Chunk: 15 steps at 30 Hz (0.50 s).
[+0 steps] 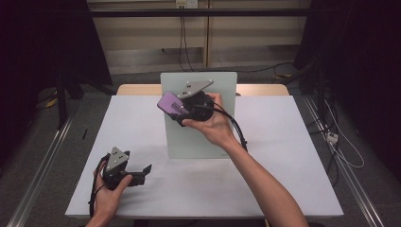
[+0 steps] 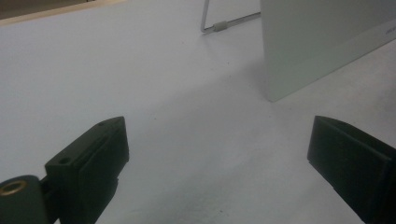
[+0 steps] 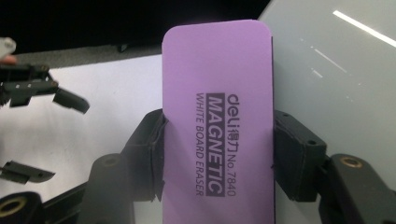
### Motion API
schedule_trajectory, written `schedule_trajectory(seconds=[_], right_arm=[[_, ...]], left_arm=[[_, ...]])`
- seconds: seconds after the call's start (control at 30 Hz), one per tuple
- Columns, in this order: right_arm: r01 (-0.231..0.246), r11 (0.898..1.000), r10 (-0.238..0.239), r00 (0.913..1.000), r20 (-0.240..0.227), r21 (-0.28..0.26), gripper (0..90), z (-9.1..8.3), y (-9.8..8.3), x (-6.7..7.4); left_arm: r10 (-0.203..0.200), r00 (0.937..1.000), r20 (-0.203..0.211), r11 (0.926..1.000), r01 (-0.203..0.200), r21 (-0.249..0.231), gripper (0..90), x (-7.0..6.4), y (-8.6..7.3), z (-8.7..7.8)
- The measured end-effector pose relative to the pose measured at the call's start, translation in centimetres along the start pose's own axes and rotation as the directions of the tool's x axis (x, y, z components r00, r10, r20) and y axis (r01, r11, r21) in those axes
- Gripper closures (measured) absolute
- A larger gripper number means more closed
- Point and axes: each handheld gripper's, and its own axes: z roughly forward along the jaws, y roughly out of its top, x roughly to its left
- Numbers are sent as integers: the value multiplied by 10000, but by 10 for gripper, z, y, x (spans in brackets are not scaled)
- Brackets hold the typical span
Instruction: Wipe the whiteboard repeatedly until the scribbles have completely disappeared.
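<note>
Purple eraser (image 3: 218, 126) clamped in right claw (image 3: 218, 154) before whiteboard (image 1: 198, 142); left claw (image 2: 217, 163) wide, empty.

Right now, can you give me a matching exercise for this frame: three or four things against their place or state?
Things:
1. purple eraser
2. left gripper
3. whiteboard
4. right gripper

States:
a. stands upright on the table
b. held up in front of the board, shut
c. clamped between two jaws
d. low over the table, jaws open, nothing between them

Pairs: 1-c, 2-d, 3-a, 4-b
</note>
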Motion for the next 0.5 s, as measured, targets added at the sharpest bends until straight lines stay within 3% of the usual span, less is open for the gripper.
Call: schedule_trajectory(seconds=[0.3, 0.5], right_arm=[[230, 9985, -203, 9983, -552, 491, 419, 22, -11, 18], [221, 9993, -202, 9981, -579, 317, 419, 21, -8, 15]], left_arm=[[-25, 10000, 7, 10000, 25, 2, 54, 0, 0, 0], [-91, 10000, -5, 9999, 91, -44, 54, 1, 0, 0]])
